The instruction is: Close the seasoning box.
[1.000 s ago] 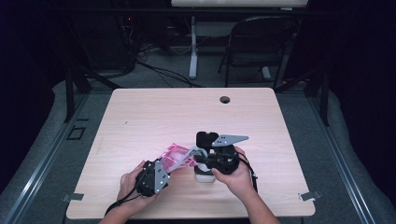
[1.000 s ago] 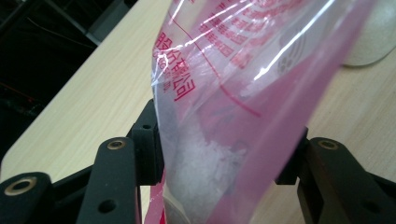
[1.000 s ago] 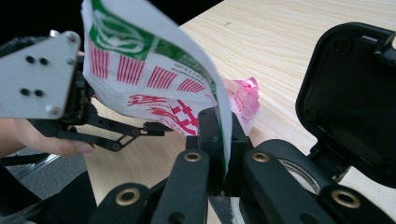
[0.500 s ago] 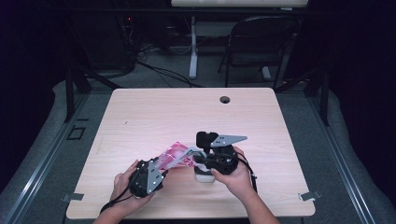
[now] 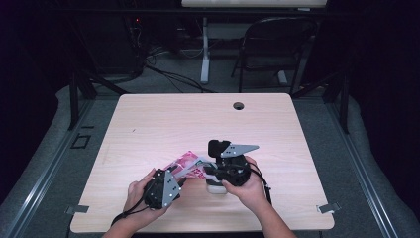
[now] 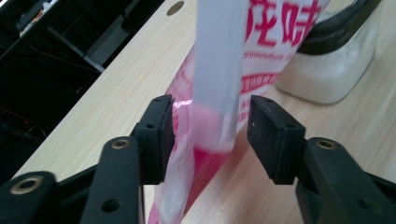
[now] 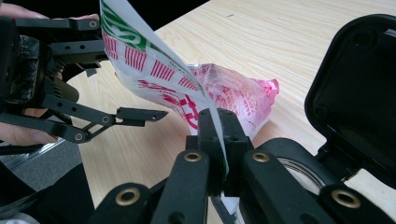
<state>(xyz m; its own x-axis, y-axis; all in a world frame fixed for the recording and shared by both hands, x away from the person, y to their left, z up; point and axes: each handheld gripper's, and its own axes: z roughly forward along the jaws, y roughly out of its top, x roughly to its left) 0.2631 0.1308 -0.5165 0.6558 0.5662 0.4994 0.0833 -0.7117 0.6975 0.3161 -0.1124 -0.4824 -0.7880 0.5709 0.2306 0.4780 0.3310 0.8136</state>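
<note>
The pink packet (image 5: 187,164) lies near the front of the tabletop (image 5: 148,124), between the two hands, its far end resting on the wood and its near end lifted. In the right gripper view, the right claw (image 7: 218,140) is clamped on the packet's white edge, and its jaws cover that stretch of the packet. The left claw (image 6: 210,130) stands open around the packet's lower end, both pads clear of the film; that end is blurred and runs off the bottom of the left gripper view. A clear jar (image 6: 336,60) with a black rim stands just behind the packet, largely hidden under the right hand in the high view. Its black hinged lid (image 7: 359,88) stands open. The packet's print is too blurred to read.
</note>
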